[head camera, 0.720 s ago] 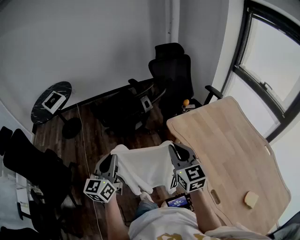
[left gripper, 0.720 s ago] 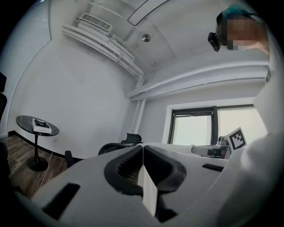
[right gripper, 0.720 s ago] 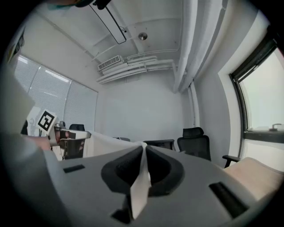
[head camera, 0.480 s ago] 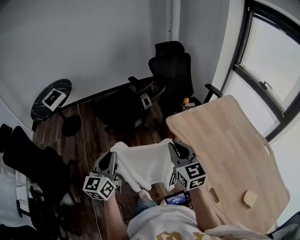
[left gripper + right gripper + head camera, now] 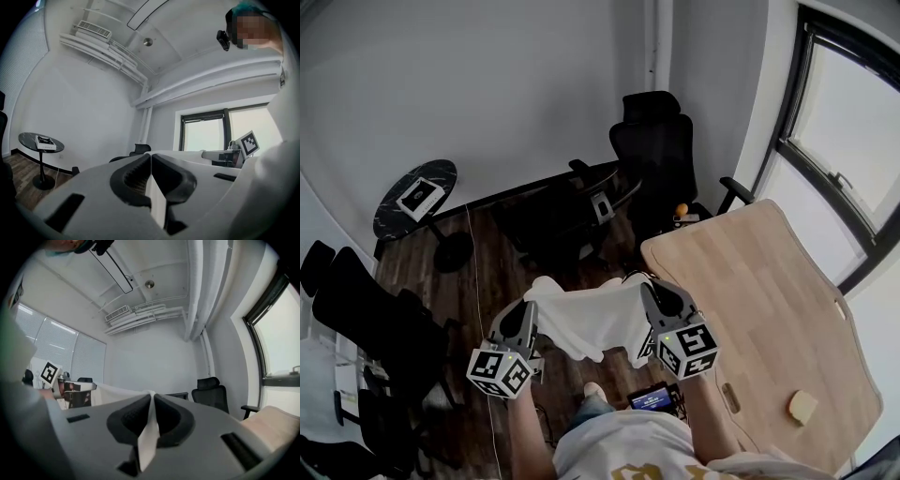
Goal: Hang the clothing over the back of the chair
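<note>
A white garment (image 5: 592, 321) is held spread in the air between two grippers, near the person and above the dark wooden floor (image 5: 492, 281). The left gripper (image 5: 529, 311) takes the garment's left edge, its jaws closed tight on a thin fold of cloth. The right gripper (image 5: 654, 294) takes the right edge in the same way, its pads pressed onto a narrow strip of fabric. The cloth is plain. It is drawn fairly straight along its far edge and sags in loose folds on its near side. A black office chair (image 5: 654, 150) stands well apart on the far side, by the wall. A light wooden table (image 5: 769, 309) lies at the right, with a small pale block (image 5: 803, 405) on its near part.
</note>
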`<control>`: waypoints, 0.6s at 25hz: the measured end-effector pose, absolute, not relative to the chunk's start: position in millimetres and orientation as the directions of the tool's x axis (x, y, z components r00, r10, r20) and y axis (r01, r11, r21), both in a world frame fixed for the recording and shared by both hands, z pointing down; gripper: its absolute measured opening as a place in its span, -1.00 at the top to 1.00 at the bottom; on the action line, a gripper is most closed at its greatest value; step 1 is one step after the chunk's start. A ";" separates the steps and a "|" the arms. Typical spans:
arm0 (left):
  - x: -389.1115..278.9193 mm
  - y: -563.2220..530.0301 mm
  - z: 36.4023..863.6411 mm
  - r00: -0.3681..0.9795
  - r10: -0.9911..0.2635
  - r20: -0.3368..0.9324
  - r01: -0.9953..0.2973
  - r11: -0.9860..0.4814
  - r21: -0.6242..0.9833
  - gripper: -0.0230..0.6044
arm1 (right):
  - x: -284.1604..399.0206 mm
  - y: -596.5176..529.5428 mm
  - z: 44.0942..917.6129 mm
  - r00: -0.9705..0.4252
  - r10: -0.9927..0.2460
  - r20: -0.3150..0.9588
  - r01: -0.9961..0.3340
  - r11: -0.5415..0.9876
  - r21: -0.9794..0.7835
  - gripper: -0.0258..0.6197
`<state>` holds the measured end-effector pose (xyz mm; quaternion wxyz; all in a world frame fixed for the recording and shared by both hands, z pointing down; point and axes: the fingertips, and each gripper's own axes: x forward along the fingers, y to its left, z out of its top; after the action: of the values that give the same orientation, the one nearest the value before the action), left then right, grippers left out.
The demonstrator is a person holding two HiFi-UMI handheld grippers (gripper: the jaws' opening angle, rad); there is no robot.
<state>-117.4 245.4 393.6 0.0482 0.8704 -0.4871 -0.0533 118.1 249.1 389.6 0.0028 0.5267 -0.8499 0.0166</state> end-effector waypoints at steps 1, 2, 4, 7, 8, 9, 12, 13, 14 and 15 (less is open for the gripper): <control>-117.7 244.8 392.7 0.520 -0.853 -0.044 -0.844 -0.521 0.132 0.85 | 118.0 247.1 389.0 -0.446 -0.895 0.020 -0.895 0.446 -0.026 0.84; -118.1 243.7 392.0 0.519 -0.854 -0.041 -0.844 -0.520 0.128 0.85 | 117.6 244.9 388.4 -0.447 -0.894 0.018 -0.894 0.447 -0.027 0.84; -119.4 240.4 391.1 0.518 -0.854 -0.037 -0.846 -0.519 0.122 0.85 | 116.8 239.9 387.7 -0.451 -0.893 0.016 -0.893 0.450 -0.029 0.84; -120.2 230.2 391.5 0.514 -0.857 -0.035 -0.849 -0.514 0.125 0.85 | 116.2 229.5 389.1 -0.460 -0.888 0.016 -0.888 0.459 -0.034 0.84; -119.9 225.8 392.2 0.513 -0.858 -0.036 -0.849 -0.513 0.129 0.85 | 116.3 225.4 389.7 -0.467 -0.884 0.015 -0.884 0.466 -0.044 0.84; -119.7 221.3 393.1 0.511 -0.859 -0.037 -0.849 -0.511 0.135 0.85 | 116.3 221.5 389.9 -0.476 -0.879 0.009 -0.878 0.475 -0.062 0.84; -121.2 203.4 394.4 0.505 -0.862 -0.052 -0.849 -0.507 0.147 0.85 | 115.0 207.0 387.5 -0.499 -0.866 -0.014 -0.862 0.498 -0.097 0.84; -122.2 195.2 394.7 0.504 -0.862 -0.055 -0.850 -0.506 0.149 0.85 | 114.2 200.0 386.5 -0.502 -0.865 -0.014 -0.861 0.501 -0.088 0.84; -123.3 186.1 395.4 0.503 -0.862 -0.055 -0.849 -0.506 0.151 0.85 | 113.1 191.8 386.1 -0.503 -0.864 -0.011 -0.861 0.503 -0.077 0.84; -124.5 176.2 396.5 0.504 -0.862 -0.054 -0.849 -0.506 0.153 0.85 | 112.0 182.6 386.7 -0.505 -0.863 -0.007 -0.861 0.504 -0.069 0.84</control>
<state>-124.5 176.2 396.5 0.0532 0.8655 -0.4942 -0.0617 112.0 182.6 386.7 -0.0203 0.4973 -0.8669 0.0283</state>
